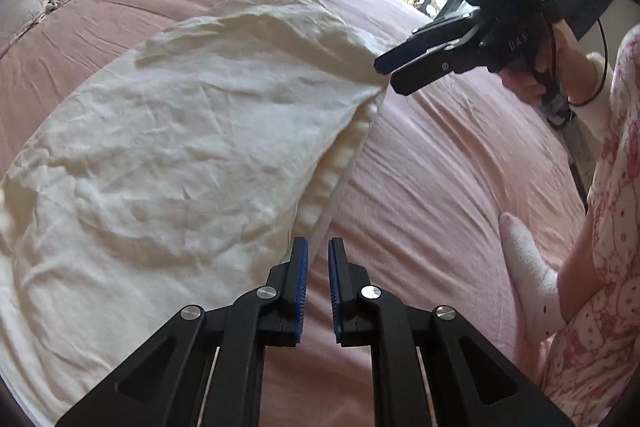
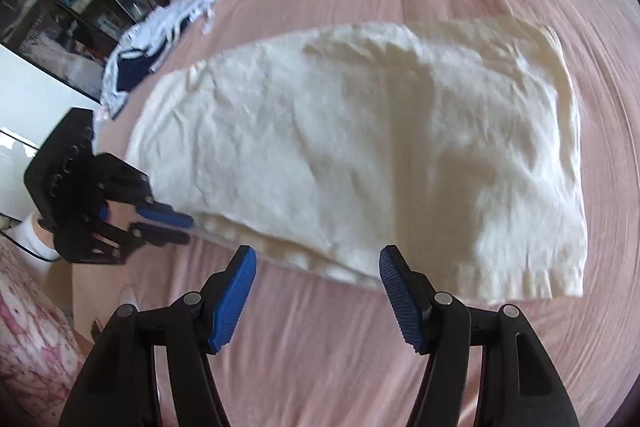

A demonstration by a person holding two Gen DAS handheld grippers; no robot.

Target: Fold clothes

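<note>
Nearest, at lower centre of the right wrist view, the right gripper (image 2: 318, 259) stands wide, nothing between its pads. At middle left, the left gripper (image 2: 190, 229) is nearly closed at the edge of the crumpled cream cloth garment (image 2: 360, 147), spread mid-frame on the pink bedcover (image 2: 320, 347).

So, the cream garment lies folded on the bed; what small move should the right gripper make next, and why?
Probably lower the right gripper onto the near edge of the cream garment and close there. Its fingers stand open and empty just short of that edge, while the left gripper, shut, is at it.
</note>
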